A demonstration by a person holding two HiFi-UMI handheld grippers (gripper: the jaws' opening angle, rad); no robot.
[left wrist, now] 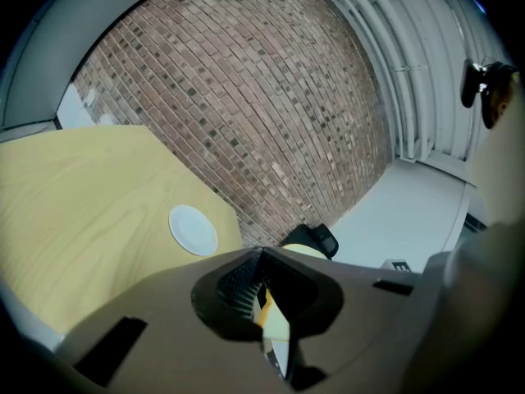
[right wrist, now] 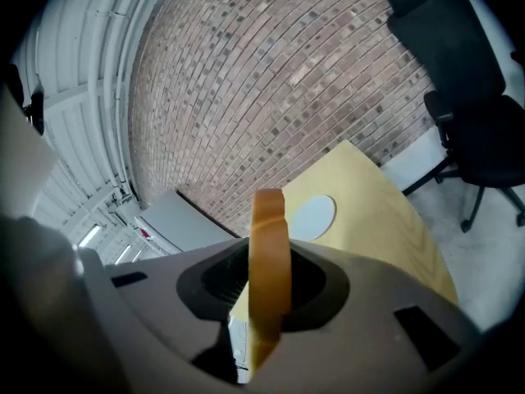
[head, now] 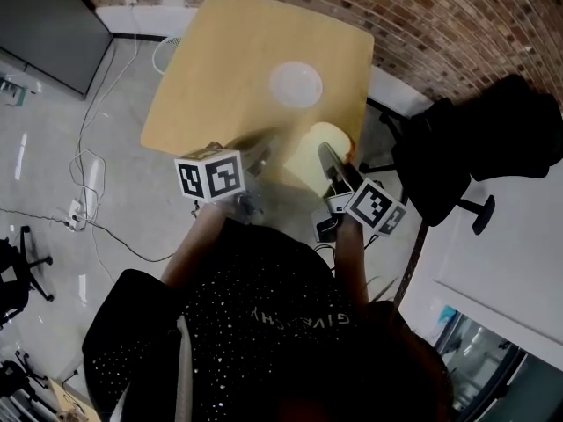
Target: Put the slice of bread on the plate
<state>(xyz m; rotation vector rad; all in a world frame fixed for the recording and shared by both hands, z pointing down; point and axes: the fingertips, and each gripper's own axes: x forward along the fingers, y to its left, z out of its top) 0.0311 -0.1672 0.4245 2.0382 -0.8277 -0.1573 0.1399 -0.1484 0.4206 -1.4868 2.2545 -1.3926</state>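
A pale slice of bread (head: 315, 150) stands on edge over the near right part of the wooden table (head: 229, 51), and my right gripper (head: 329, 160) is shut on it. In the right gripper view the bread's brown crust (right wrist: 268, 269) rises upright between the jaws. The white round plate (head: 296, 84) lies bare further along the table, also visible as the plate (right wrist: 314, 217) beyond the crust. My left gripper (head: 262, 145) hovers over the near table edge left of the bread, its jaws together with nothing held. The plate (left wrist: 194, 230) sits ahead and left of it.
A black office chair (head: 479, 143) stands right of the table in front of the brick wall (head: 440, 16). Cables (head: 88, 165) trail across the grey floor to the left. A dark cabinet (head: 48, 25) sits at the far left.
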